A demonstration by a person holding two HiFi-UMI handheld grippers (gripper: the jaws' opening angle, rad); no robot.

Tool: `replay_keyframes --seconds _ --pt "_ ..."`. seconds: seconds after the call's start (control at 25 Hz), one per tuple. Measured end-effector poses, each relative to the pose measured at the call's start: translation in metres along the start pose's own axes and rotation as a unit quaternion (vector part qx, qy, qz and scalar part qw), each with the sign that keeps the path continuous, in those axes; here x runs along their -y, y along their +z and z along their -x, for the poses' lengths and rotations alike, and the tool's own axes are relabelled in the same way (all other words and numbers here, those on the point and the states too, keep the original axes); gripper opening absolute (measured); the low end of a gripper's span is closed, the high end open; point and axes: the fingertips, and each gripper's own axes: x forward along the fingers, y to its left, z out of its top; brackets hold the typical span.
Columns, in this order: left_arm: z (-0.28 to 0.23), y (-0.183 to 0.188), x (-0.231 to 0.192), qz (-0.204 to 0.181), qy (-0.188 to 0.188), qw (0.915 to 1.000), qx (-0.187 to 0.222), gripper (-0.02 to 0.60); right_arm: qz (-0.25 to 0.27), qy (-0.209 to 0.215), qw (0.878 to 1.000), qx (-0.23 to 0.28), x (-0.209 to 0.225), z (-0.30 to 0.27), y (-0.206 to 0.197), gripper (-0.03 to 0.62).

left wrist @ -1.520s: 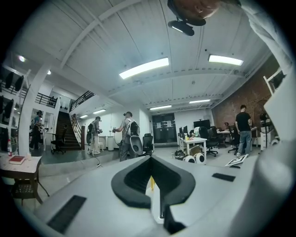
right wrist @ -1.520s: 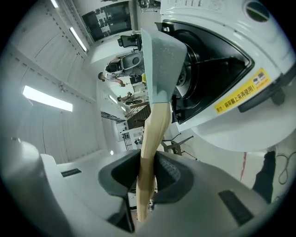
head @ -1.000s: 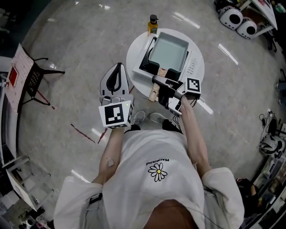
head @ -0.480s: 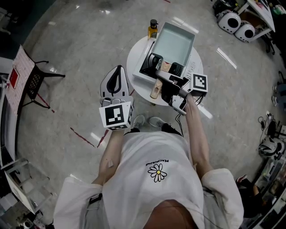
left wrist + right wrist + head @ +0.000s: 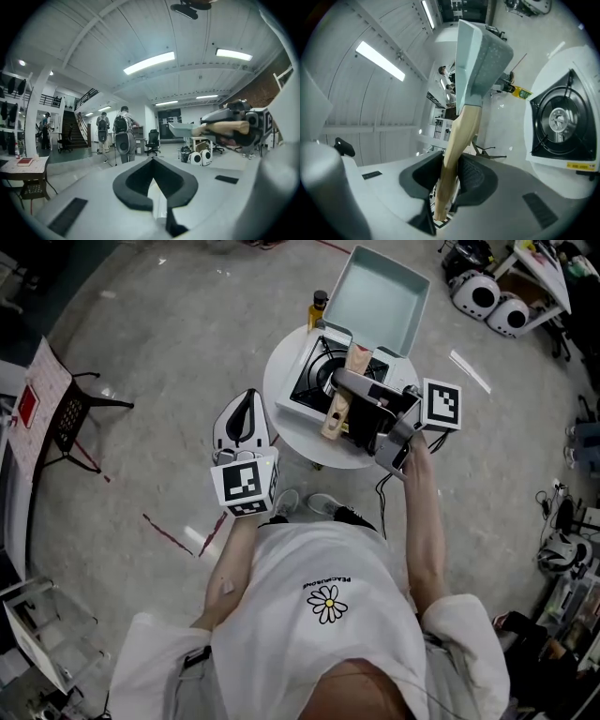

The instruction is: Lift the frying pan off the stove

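Observation:
A square pale-green frying pan [image 5: 380, 301] with a wooden handle [image 5: 339, 413] hangs tilted in the air, beyond the white single-burner stove [image 5: 323, 376] on the round white table [image 5: 281, 418]. My right gripper [image 5: 349, 395] is shut on the handle. In the right gripper view the handle [image 5: 461, 136] runs up between the dark pads [image 5: 474, 176] to the pan [image 5: 480, 61], with the bare burner [image 5: 558, 122] below at the right. My left gripper [image 5: 247, 401] stays close to my body, left of the table, shut on nothing [image 5: 153, 183].
A yellow oil bottle [image 5: 320, 307] stands at the table's far edge. A black chair [image 5: 70, 409] with a red book is on the floor at the left. White round devices [image 5: 497, 301] lie at the top right. People [image 5: 123, 133] stand far off.
My right gripper has risen with the pan, which has left the stove and tilted; the burner now shows. The left gripper has stayed put.

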Motion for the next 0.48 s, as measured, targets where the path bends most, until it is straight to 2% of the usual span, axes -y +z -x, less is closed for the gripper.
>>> replay_keyframes --seconds 0.24,0.48 --pt "0.0 -0.005 0.003 0.0 -0.006 0.9999 -0.014 -0.002 0.065 0.016 0.998 -0.014 -0.047 -0.003 0.006 0.089" --pt "0.0 0.001 0.008 -0.001 -0.013 0.9999 -0.007 -0.002 0.128 0.026 0.991 -0.036 -0.086 -0.006 -0.002 0.092"
